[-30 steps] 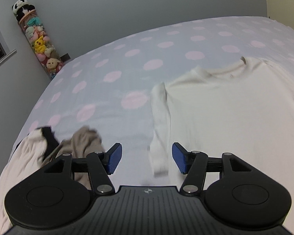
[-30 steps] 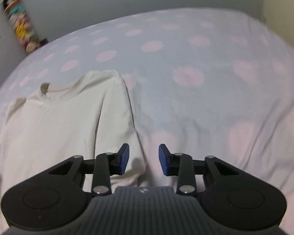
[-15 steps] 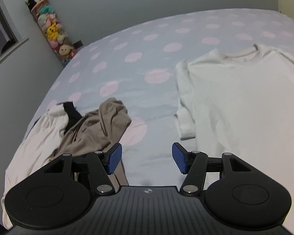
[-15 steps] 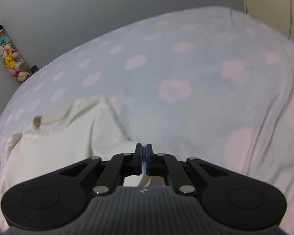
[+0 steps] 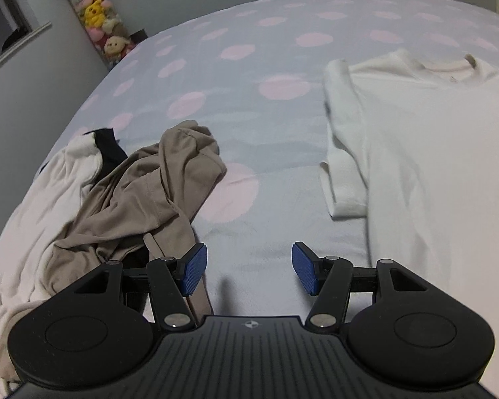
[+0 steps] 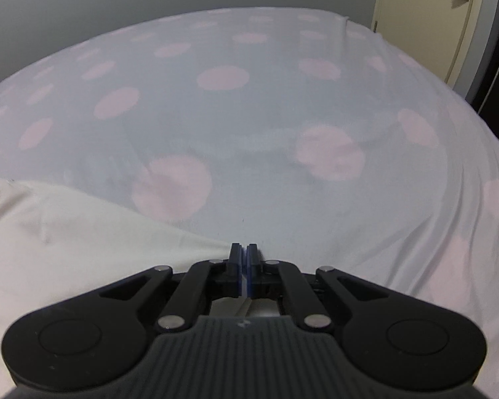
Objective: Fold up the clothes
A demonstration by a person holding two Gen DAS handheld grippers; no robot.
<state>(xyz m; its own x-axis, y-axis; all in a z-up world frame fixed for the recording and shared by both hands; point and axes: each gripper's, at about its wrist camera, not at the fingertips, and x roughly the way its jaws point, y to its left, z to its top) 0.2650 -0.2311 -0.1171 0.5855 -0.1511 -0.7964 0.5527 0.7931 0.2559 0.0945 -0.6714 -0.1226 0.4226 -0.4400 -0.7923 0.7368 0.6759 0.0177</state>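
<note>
A white long-sleeved shirt (image 5: 432,153) lies flat on the bed, collar away from me, its left sleeve folded down alongside the body with the cuff (image 5: 346,196) toward me. My left gripper (image 5: 249,267) hangs open over bare sheet between that sleeve and a crumpled taupe garment (image 5: 149,193), holding nothing. In the right wrist view the shirt (image 6: 83,232) fills the lower left, and its edge is drawn to a point at my right gripper (image 6: 244,259), which is shut on the fabric.
The bed (image 6: 249,133) has a pale blue sheet with pink dots. A heap of pale and black clothes (image 5: 33,216) lies beside the taupe garment near the bed's left edge. A tube of plush toys (image 5: 96,10) stands by the wall. A cream door (image 6: 415,16) is far right.
My right gripper closed on the shirt's edge and swung to the right over the sheet. The left gripper, still open, moved toward the clothes heap, which now looms nearer.
</note>
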